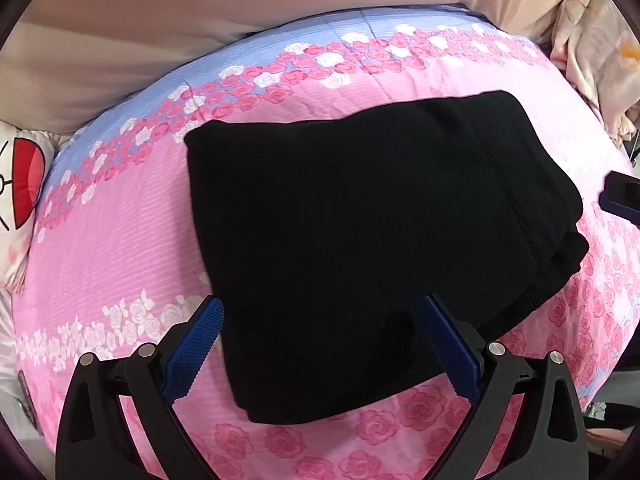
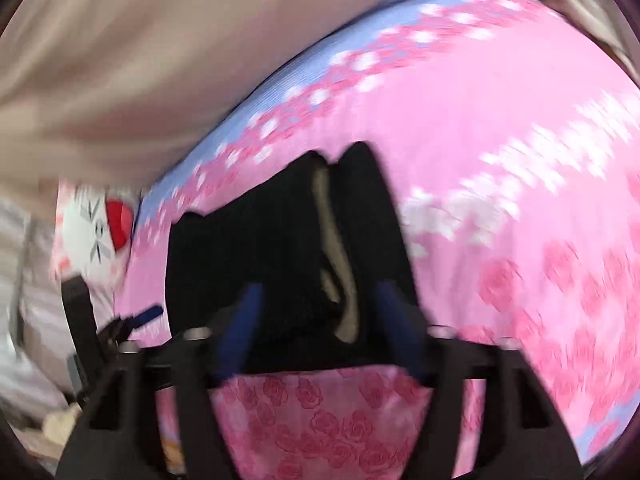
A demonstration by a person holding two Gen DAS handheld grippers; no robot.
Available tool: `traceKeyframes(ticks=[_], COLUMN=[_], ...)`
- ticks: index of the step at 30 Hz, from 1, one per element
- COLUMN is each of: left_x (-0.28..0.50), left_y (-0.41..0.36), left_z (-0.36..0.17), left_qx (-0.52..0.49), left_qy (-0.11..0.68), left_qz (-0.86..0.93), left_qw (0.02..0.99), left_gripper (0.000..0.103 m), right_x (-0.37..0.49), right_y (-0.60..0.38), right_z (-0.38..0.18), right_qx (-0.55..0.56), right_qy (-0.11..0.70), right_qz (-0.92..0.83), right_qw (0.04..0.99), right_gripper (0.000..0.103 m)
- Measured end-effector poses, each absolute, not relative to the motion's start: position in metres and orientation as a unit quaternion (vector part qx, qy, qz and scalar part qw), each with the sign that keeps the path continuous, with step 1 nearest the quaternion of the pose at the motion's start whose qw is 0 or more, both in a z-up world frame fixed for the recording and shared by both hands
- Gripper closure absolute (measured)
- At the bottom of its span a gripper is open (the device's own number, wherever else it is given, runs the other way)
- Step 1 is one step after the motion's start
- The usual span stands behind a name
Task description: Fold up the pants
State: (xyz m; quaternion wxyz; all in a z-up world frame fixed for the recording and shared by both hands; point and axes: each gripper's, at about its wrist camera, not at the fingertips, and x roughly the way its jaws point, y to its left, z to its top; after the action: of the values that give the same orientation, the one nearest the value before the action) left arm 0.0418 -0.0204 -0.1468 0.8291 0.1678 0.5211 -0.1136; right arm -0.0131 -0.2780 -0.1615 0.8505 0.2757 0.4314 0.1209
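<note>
Left wrist view, near field: the left gripper [image 1: 320, 344] fills the bottom of the frame with its jaws spread wide. Its blue ribbed pads [image 1: 198, 346] stand apart on either side of the near edge of the black pants [image 1: 352, 240] and do not press on the cloth; the tool is released.

Middle field: the pants lie folded into a compact, roughly rectangular stack at the centre of the frame, flat on the pink rose-print bedspread [image 1: 120, 264]. A stitched hem line runs down the right part of the stack. No label or brand mark can be read on the fabric.

Right edge, mid height: a black and blue part of the right gripper [image 1: 622, 196] enters the frame beside the pants, clear of them.

Far field: the bedspread changes to a blue band with white and pink roses across the upper centre. At the left edge lies a white cartoon-print pillow [image 1: 20, 192] with a red shape; no writing on it is legible. Beige bedding [image 1: 160, 20] fills the top.

Right wrist view (motion-blurred): the right gripper [image 2: 318, 320] sits at bottom centre, jaws apart, with the pants [image 2: 260, 260] ahead between its fingers and the pads not closed on the cloth. The left gripper [image 2: 132, 320] shows at the lower left. The cartoon pillow [image 2: 92, 224] lies at middle left.
</note>
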Motion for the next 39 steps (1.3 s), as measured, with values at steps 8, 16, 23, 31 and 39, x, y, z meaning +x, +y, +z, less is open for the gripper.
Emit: traceKeyframes(ticks=[8, 16, 23, 31, 39], left_x=[0.039, 0.048, 0.059, 0.062, 0.063], left_y=[-0.023, -0.014, -0.023, -0.031, -0.033], left_z=[-0.141, -0.138, -0.144, -0.165, -0.167], left_qx=[0.167, 0.161, 0.178, 0.208, 0.216], left_qy=[0.514, 0.512, 0.513, 0.53, 0.528], left_qz=[-0.105, -0.096, -0.115, -0.119, -0.124], left_qw=[0.835, 0.838, 0.832, 0.813, 0.812], left_gripper=[0.006, 0.006, 0.006, 0.006, 0.006], right_x=[0.011, -0.006, -0.008, -0.03, 0.065], right_y=[-0.246, -0.259, -0.286, -0.297, -0.212], right_z=[-0.21, -0.152, -0.222, -0.143, -0.126], right_qx=[0.256, 0.294, 0.266, 0.259, 0.15], right_qy=[0.479, 0.418, 0.5, 0.388, 0.429], right_qz=[0.128, 0.148, 0.093, 0.047, 0.137], right_qw=[0.83, 0.847, 0.819, 0.883, 0.88], right_gripper=[0.055, 0.089, 0.081, 0.078, 0.079])
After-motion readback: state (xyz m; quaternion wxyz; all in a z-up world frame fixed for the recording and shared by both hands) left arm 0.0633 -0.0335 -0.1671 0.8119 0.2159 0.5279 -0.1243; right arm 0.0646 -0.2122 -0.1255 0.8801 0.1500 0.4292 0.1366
